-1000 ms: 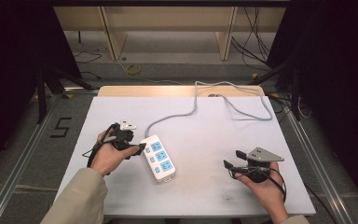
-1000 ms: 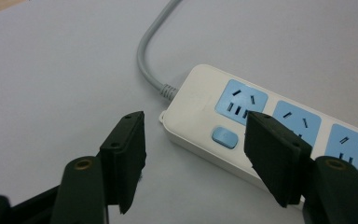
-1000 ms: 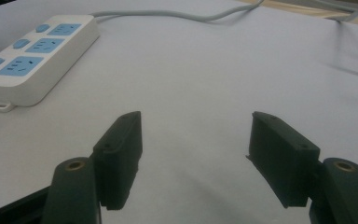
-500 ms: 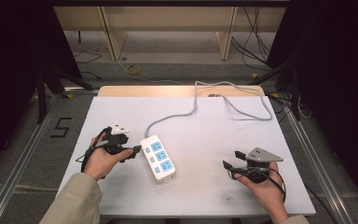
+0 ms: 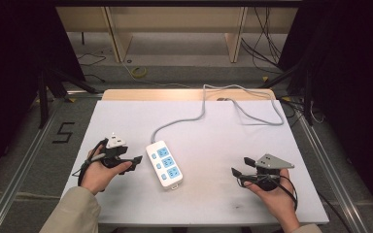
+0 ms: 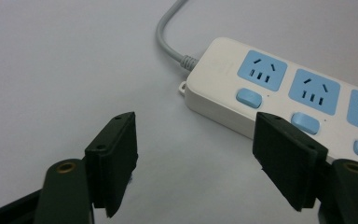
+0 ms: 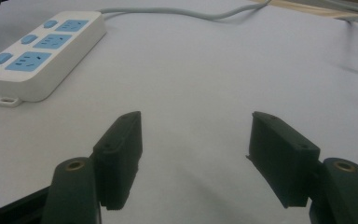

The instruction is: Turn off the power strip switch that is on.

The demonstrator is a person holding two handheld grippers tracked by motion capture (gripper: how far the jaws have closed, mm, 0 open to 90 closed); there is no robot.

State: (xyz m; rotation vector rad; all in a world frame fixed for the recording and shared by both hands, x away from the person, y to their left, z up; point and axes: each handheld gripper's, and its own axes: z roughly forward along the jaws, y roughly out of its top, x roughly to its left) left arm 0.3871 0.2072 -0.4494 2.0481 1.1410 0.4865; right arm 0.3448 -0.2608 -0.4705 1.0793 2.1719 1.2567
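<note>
A white power strip (image 5: 165, 165) with blue sockets and blue switches lies flat left of the table's middle. Its grey cable (image 5: 201, 114) runs to the far edge and loops right. My left gripper (image 5: 135, 162) is held just left of the strip, open and empty, pointing at it. In the left gripper view the strip (image 6: 270, 88) lies beyond the open gripper (image 6: 196, 135), its cable end nearest. My right gripper (image 5: 240, 165) hovers open near the front right, well apart from the strip. The right gripper view has the gripper (image 7: 196, 130) over bare mat, the strip (image 7: 42, 44) at far left.
A white mat (image 5: 233, 131) covers the table, with a wooden strip (image 5: 175, 94) along the far edge. Metal rails (image 5: 24, 160) run along both sides. A black "5" (image 5: 64, 132) is marked on the floor at the left. Loose cables (image 5: 267, 43) lie on the floor behind.
My left gripper has drawn back a little to the left and toward the near edge, away from the strip. The right gripper and the strip have stayed put.
</note>
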